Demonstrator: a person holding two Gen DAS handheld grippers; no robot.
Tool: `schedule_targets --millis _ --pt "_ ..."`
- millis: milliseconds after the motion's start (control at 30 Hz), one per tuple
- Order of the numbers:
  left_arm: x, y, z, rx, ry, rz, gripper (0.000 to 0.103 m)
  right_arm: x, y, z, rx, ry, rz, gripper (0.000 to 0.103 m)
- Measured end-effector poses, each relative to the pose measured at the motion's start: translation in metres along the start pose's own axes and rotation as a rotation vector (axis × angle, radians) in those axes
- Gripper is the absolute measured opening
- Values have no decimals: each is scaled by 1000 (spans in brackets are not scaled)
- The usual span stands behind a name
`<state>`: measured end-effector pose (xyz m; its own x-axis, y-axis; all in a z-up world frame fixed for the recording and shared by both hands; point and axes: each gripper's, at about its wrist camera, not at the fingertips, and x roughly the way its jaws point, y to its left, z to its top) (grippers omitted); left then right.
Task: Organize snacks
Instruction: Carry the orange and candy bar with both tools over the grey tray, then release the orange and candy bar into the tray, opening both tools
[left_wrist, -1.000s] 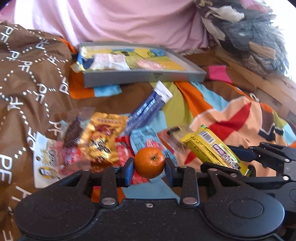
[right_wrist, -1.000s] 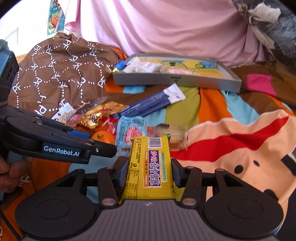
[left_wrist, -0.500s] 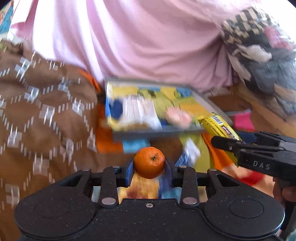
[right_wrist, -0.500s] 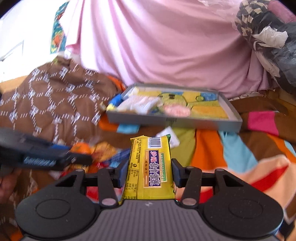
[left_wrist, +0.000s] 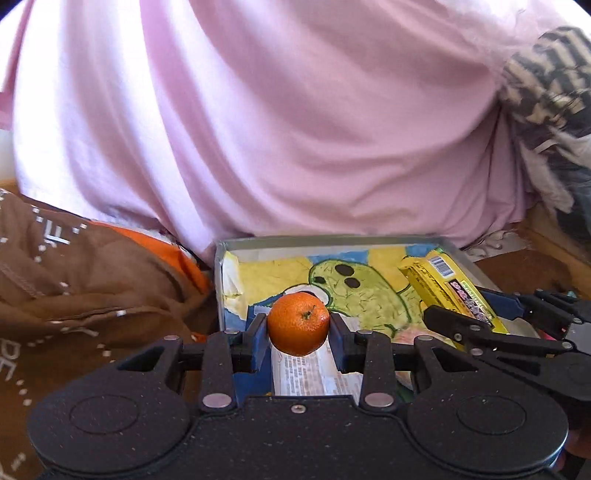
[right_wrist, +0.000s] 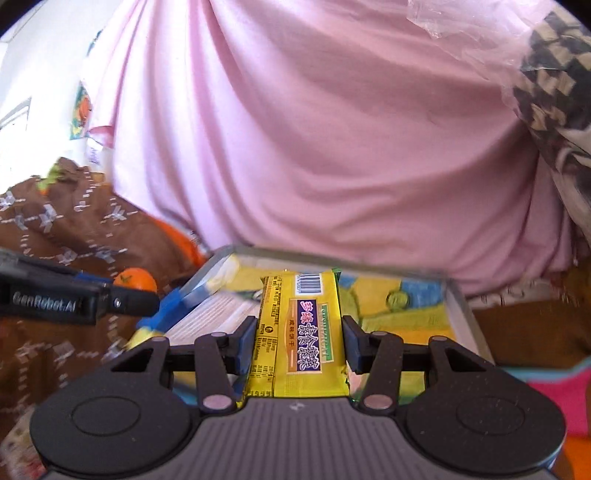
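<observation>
Your left gripper (left_wrist: 298, 328) squeezes a small orange (left_wrist: 298, 323) between its two blue pads, one pad on each side of the fruit. The orange has its little green stem spot facing you. It hangs above the near left part of the gray tray (left_wrist: 332, 242), over a white packet with small print (left_wrist: 314, 376) that lies inside by the tray's near edge.

Your right gripper (right_wrist: 298, 341) is clamped on a long yellow snack bar (right_wrist: 299, 332). The bar sticks out forward, with its barcode end farthest from you and its purple label on top. It is over the middle of the tray, and from your left camera it shows over the tray's right side (left_wrist: 450, 291).

The tray's floor has a bright picture with a green shape with black dots (left_wrist: 362, 291) on yellow. A pink packet (left_wrist: 406, 338) lies near the tray's near right part.

A brown blanket with white marks (left_wrist: 74, 288) lies just beside the tray's left edge. A big pink cloth (left_wrist: 295, 129) hangs behind the tray's far edge.
</observation>
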<state>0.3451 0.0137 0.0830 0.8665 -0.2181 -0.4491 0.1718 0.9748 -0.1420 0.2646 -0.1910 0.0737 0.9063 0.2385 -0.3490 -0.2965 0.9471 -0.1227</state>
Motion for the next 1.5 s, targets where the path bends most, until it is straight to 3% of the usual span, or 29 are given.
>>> schedule_targets --millis 367,767,833,1033,1200,1400,1500 --pt "26 2 -17 -1 86 9 37 66 -3 -3 -2 19 -52 52" --pt "34 3 -13 -30 120 13 40 89 -9 -21 56 96 -69 53" --pt "32 3 -11 -32 116 22 55 90 -10 -23 69 100 -65 53" --pt "11 5 -5 -60 63 55 80 87 -11 -24 85 79 -77 61" --pt "-18 4 -1 -95 11 69 91 72 -10 -21 106 13 -91 84" --pt "-68 -7 -1 -87 -122 69 101 35 -9 -15 116 -88 -130 100" --pt "-93 -11 -2 -91 -168 70 102 13 -10 -12 140 -130 -143 103"
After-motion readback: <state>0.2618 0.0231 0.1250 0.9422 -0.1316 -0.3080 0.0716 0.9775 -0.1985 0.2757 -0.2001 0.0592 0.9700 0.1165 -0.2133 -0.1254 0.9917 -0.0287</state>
